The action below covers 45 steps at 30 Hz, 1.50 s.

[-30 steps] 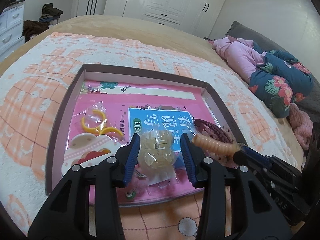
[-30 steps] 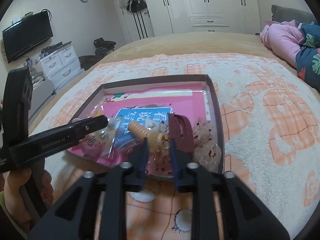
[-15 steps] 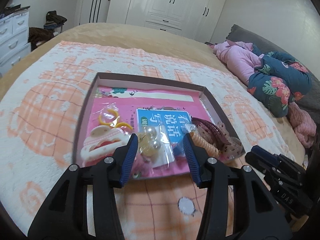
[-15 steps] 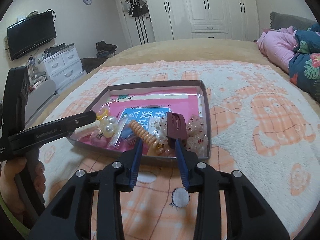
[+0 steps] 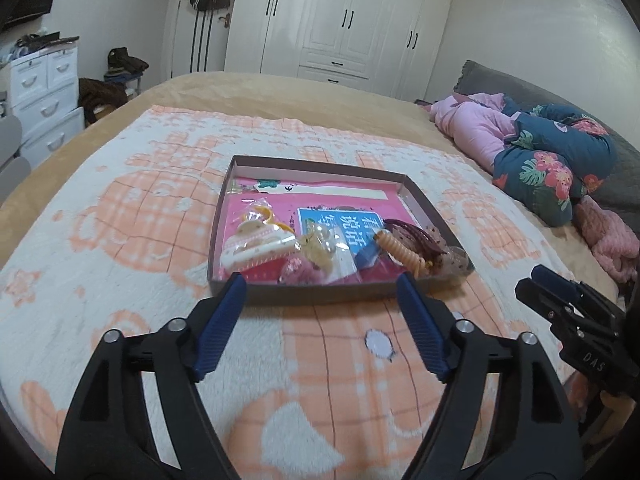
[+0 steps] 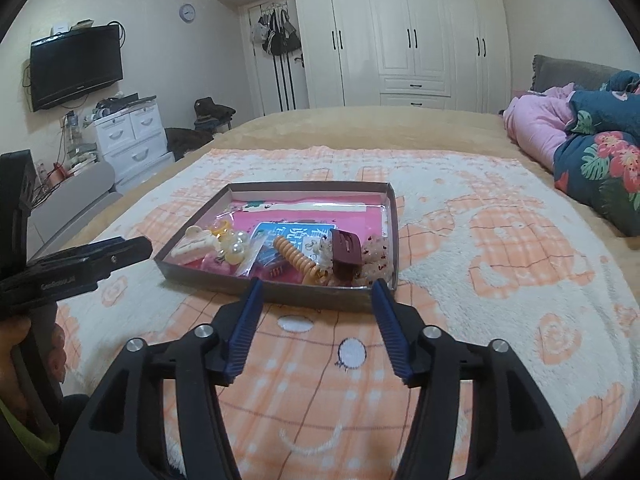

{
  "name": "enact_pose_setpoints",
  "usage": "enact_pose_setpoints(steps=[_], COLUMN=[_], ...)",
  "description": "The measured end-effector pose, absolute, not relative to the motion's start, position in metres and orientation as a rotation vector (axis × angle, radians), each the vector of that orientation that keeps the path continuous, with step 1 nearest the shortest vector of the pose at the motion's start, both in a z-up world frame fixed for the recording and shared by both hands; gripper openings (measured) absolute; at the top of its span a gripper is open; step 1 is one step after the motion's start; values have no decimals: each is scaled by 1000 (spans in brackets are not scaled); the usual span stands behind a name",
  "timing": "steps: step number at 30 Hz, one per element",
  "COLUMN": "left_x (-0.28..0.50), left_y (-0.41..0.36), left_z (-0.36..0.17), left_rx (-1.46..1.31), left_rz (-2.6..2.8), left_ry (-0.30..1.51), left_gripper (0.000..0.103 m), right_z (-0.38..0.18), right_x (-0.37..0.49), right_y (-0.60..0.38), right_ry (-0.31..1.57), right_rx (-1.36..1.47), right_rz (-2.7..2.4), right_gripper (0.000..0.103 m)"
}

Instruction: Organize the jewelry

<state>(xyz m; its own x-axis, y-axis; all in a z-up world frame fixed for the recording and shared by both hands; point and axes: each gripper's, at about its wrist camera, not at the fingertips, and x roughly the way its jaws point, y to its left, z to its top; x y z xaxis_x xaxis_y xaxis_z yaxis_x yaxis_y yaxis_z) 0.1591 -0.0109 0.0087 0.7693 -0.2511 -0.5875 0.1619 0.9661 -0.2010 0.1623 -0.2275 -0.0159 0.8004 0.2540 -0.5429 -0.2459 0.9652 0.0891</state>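
Observation:
A shallow brown box [image 5: 320, 294] [image 6: 280, 294] with a pink lining lies on the bed blanket. In it are a white hair claw [image 5: 256, 246] [image 6: 192, 246], a bag of pearl pieces [image 5: 320, 246] [image 6: 236, 246], an orange spiral hair tie [image 5: 400, 252] [image 6: 296, 258], a maroon hair claw [image 5: 412, 236] [image 6: 346, 250] and a yellow ring [image 5: 262, 214]. My left gripper [image 5: 320, 284] is open and empty, just before the box's near wall. My right gripper [image 6: 318, 286] is open and empty, also before that wall.
The box sits on a white and orange blanket [image 5: 120, 220] [image 6: 500, 248]. Pink and floral bedding [image 5: 540, 160] [image 6: 592, 152] is piled at the right. White drawers [image 6: 128, 136] and a TV [image 6: 76, 66] stand at the left, wardrobes [image 6: 400, 36] behind.
Both grippers have pulled back out of the box and opened wide. The pearl bag and the spiral hair tie, held a second ago, now lie in the box.

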Motion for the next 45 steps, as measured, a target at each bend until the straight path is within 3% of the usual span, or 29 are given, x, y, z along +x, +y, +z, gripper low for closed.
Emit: enact_pose_setpoints(steps=[10,19,45], left_x=[127,112,67], left_y=[-15,-14,-14], left_z=[10,6,-2], left_rx=[-107,-115,-101], left_rz=[-215,-217,-230], left_ry=[621,601,435], left_gripper=[91,92,92], right_z=[-15,-19,-33], right_x=[133,118,72], right_y=[-232,-234,-233], right_ry=[547,523,394], right_rx=[30,21,-4], right_rz=[245,219,158], right_gripper=[81,93,97])
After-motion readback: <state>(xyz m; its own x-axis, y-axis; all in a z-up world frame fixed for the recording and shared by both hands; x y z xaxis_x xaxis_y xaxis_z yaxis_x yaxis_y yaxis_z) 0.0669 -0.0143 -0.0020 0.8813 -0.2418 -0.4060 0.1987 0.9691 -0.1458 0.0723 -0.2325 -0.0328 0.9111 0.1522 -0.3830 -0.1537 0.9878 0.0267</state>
